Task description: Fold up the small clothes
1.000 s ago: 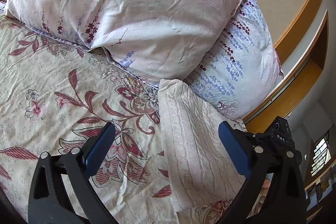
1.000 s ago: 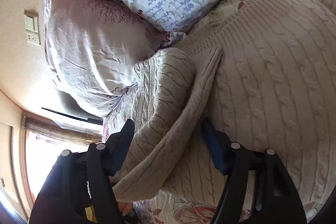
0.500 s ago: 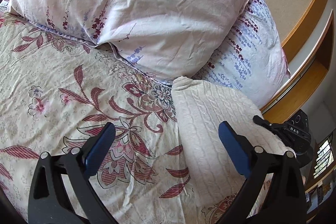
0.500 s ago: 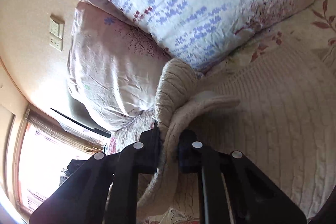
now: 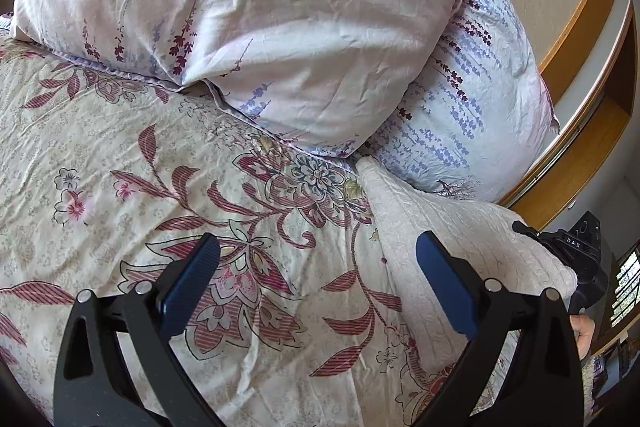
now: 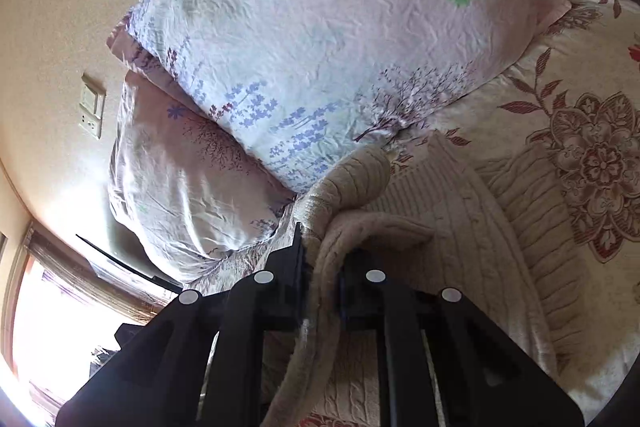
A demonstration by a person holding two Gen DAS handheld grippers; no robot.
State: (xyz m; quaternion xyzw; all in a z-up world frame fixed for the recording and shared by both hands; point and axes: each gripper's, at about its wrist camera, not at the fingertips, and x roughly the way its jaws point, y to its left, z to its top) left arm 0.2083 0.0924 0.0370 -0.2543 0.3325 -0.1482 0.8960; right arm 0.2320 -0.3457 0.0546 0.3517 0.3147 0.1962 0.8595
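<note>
A cream cable-knit sweater (image 5: 452,239) lies on the floral bedspread (image 5: 160,187) at the right, below the pillows. My left gripper (image 5: 316,283) hovers open over the bedspread, its right finger just above the sweater's left edge, nothing between its blue pads. In the right wrist view my right gripper (image 6: 322,263) is shut on a bunched fold of the sweater (image 6: 460,239), lifting that edge off the rest of the knit. The right gripper's black body (image 5: 576,251) shows at the sweater's far right edge in the left wrist view.
Two pillows (image 5: 256,23) with purple flower prints lean against the wall at the head of the bed. A wooden headboard frame (image 5: 580,131) runs along the right. A wall socket (image 6: 92,111) and a bright window (image 6: 48,311) sit left in the right wrist view.
My right gripper closed on the sweater's folded edge and carried it up and across, so the sweater bulges higher at the right. The left gripper stayed open and still.
</note>
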